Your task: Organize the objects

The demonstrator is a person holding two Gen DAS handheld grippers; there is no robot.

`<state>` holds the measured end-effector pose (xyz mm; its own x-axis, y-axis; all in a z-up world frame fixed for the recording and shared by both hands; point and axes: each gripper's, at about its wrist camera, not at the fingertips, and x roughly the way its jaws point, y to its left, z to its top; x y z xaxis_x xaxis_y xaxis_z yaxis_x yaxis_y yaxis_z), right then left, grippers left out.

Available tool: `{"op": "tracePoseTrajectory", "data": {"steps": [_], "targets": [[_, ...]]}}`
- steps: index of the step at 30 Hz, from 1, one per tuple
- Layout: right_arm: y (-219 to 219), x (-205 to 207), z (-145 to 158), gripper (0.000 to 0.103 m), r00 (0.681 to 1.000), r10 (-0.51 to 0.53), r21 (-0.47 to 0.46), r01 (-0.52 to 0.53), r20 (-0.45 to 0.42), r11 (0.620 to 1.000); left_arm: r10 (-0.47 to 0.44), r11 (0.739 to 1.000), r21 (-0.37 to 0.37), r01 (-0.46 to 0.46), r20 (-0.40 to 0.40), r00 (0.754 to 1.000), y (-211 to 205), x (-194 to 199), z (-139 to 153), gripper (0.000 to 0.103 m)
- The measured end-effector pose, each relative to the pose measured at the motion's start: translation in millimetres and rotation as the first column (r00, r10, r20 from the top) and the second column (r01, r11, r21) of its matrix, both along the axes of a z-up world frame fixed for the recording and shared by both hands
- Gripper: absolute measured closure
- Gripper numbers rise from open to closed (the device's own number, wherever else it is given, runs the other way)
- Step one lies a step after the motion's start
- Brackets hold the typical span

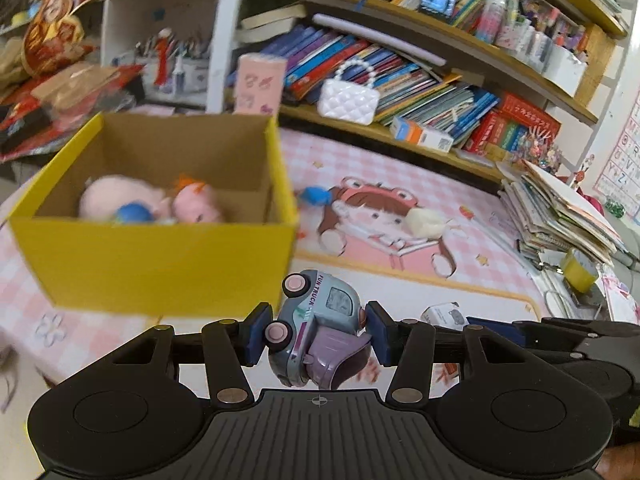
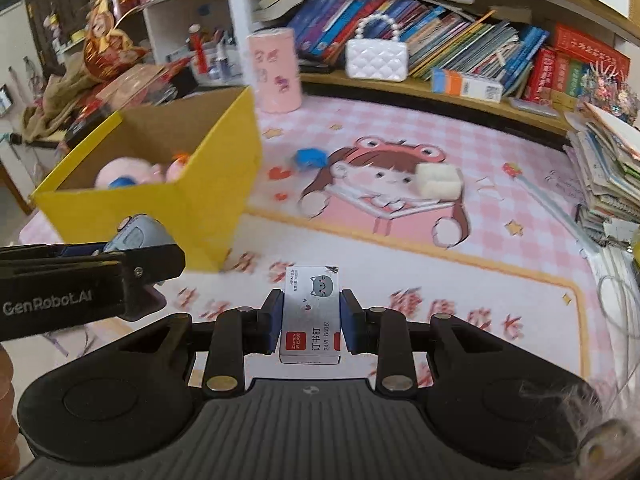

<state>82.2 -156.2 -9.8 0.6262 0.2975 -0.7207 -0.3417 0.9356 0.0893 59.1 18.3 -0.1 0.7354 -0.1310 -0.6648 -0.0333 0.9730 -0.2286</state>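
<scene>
Ahead of the left gripper (image 1: 316, 330), the left wrist view shows a yellow box (image 1: 160, 260) standing open on the pink checked mat (image 1: 400, 168), its near wall just beyond the blue pads and its right corner close above the toy truck (image 1: 320, 328). That gripper is clamped on the truck, a pale blue and lilac car with pink wheels, tipped nose-down and lifted off the surface. Pink plush toys (image 1: 152, 200) and a blue ball (image 1: 134, 213) lie inside the box. Right of the box the mat is mostly bare, apart from a blue piece (image 1: 316, 196) and a white block (image 1: 424, 222), as far as a stack of books (image 1: 560, 212).

Through the right wrist view, the right gripper (image 2: 311, 320) is closed on a white staple box (image 2: 312, 312) printed with a grey cat and red labels, held upright above the mat. The yellow box (image 2: 192, 200) sits to the front left, with the left gripper (image 2: 100, 260) and its truck just beside its near corner. A pink canister (image 2: 276, 68) stands behind the box, and a white purse (image 2: 376, 58) rests on the low shelf (image 2: 440, 94).
</scene>
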Motion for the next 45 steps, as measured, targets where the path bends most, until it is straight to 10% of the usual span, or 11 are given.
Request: {"op": "tracePoseTrajectory", "data": {"steps": [45], "targets": [[159,-105,4,0.075,0.980,0.199,-0.027,-0.199,-0.015,0.980,0.202,0.978,-0.055,-0.202,0.007,0.979,151,-122,0,0.054]]}}
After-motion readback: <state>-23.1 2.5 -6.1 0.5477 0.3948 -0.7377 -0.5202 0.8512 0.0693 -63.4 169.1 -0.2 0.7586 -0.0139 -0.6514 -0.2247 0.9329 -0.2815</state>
